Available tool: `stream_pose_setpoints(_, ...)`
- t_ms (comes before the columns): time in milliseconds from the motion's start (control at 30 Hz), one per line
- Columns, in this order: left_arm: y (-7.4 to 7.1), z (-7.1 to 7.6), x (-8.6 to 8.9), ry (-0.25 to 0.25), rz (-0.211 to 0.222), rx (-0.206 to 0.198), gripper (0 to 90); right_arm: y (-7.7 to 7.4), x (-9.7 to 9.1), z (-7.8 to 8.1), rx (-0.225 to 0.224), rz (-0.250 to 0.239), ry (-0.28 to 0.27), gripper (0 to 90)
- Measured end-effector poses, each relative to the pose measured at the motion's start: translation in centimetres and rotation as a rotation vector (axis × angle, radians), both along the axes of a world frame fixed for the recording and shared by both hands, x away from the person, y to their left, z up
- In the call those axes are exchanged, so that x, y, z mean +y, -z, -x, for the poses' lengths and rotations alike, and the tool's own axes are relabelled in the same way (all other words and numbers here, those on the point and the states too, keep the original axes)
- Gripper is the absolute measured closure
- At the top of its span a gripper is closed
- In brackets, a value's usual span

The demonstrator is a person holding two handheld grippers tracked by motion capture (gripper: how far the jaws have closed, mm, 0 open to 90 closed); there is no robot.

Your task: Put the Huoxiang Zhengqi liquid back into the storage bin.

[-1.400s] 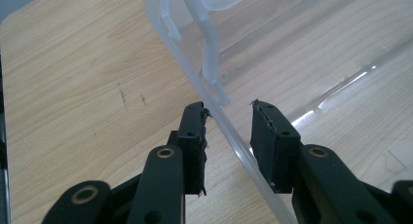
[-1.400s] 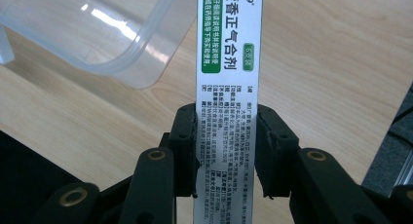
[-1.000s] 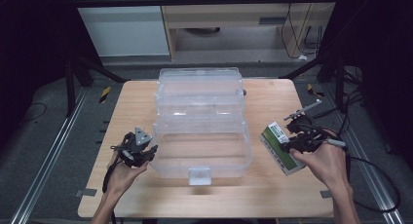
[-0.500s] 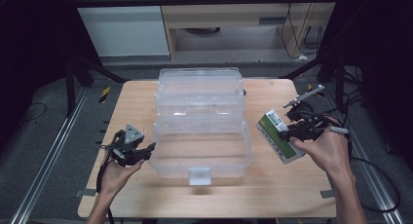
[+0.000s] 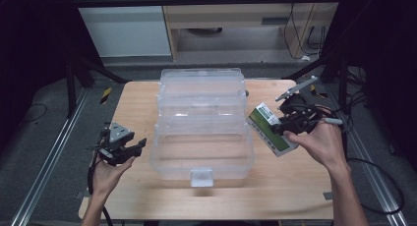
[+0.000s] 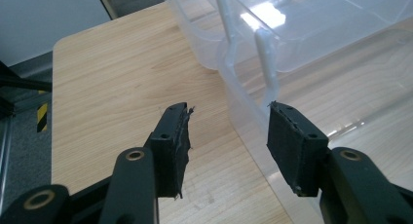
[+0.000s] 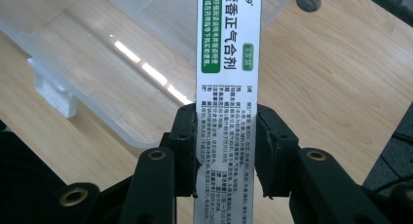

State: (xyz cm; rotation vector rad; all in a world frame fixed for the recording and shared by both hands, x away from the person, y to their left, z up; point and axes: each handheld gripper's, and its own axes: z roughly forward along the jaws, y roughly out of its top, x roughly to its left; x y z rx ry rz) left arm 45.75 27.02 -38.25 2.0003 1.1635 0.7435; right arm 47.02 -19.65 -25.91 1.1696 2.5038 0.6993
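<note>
A clear plastic storage box stands open in the middle of the wooden table, its latch tab facing me. To its left, my left gripper has just been opening its jaws; nothing lies between them. In the left gripper view, the left gripper points along the clear box's side wall. My right gripper holds a green-and-white medicine carton in the air by the box's right side. In the right gripper view, the right gripper presses both pads on the carton above the clear box.
Bare wood lies on both sides of the box. A round hole sits in the tabletop beyond the carton. Cables trail off the table's right edge. A cabinet and a shelf stand behind the table.
The left gripper's jaws have spread and it has drifted left and up, away from the box. The right gripper has lifted the carton and brought it closer to the box.
</note>
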Motion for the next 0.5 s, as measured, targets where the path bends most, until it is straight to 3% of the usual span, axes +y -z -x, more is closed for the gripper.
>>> stream_pose_setpoints(500,0.4,-0.5,1.2,-0.044,-0.006,0.013,50.0,-0.5,2.5,-0.9,-0.01,-0.026,-0.207,64.7)
